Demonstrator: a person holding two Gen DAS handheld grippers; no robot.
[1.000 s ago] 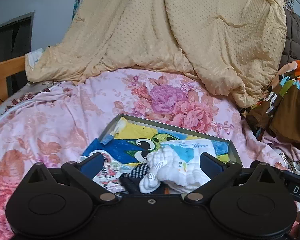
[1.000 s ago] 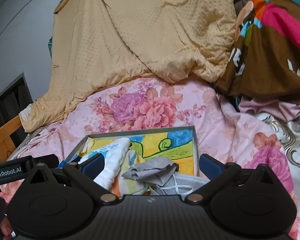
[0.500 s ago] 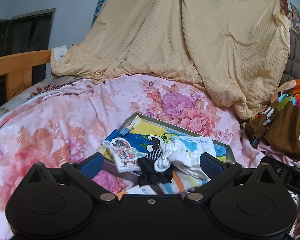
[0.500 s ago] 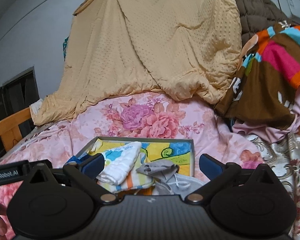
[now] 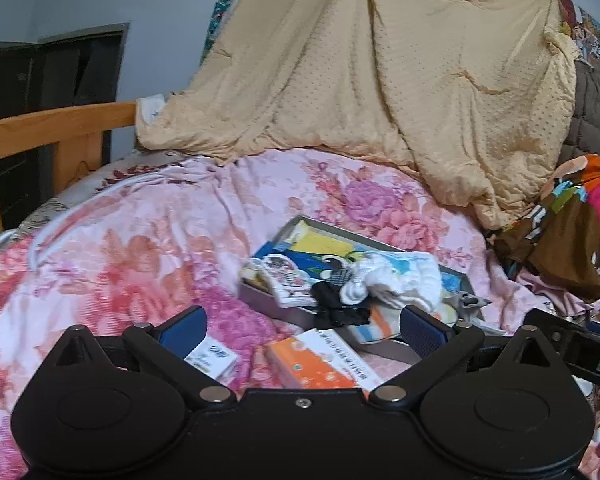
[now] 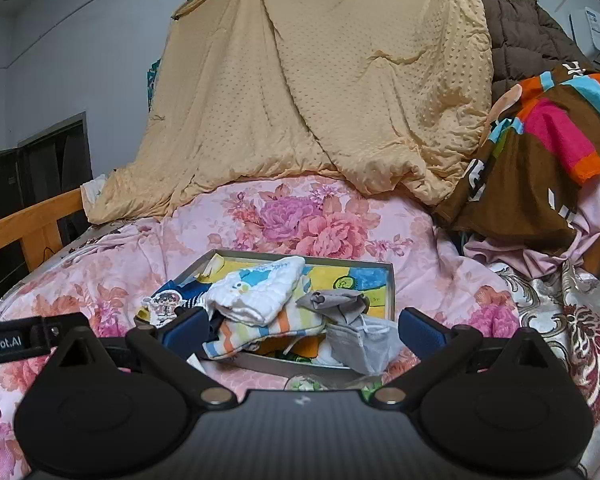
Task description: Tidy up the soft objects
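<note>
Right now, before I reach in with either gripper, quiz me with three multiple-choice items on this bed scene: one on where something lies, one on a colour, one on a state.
1. Where does the white cloth lie?
A. In the tray on the bed
B. On the wooden bed rail
C. Held in the right gripper

2. What colour is the box lying just in front of the tray in the left wrist view?
A. Green
B. Orange and white
C. Black

3. How do the jaws of the left gripper and the right gripper stand?
A. Both shut on cloth
B. Left open, right shut
C. Both open and empty

Answers: 1 A, the cloth rests on the pile inside the grey rim. 2 B, its top is orange with a white edge. 3 C, each view shows the blue pads wide apart with nothing between them.
</note>
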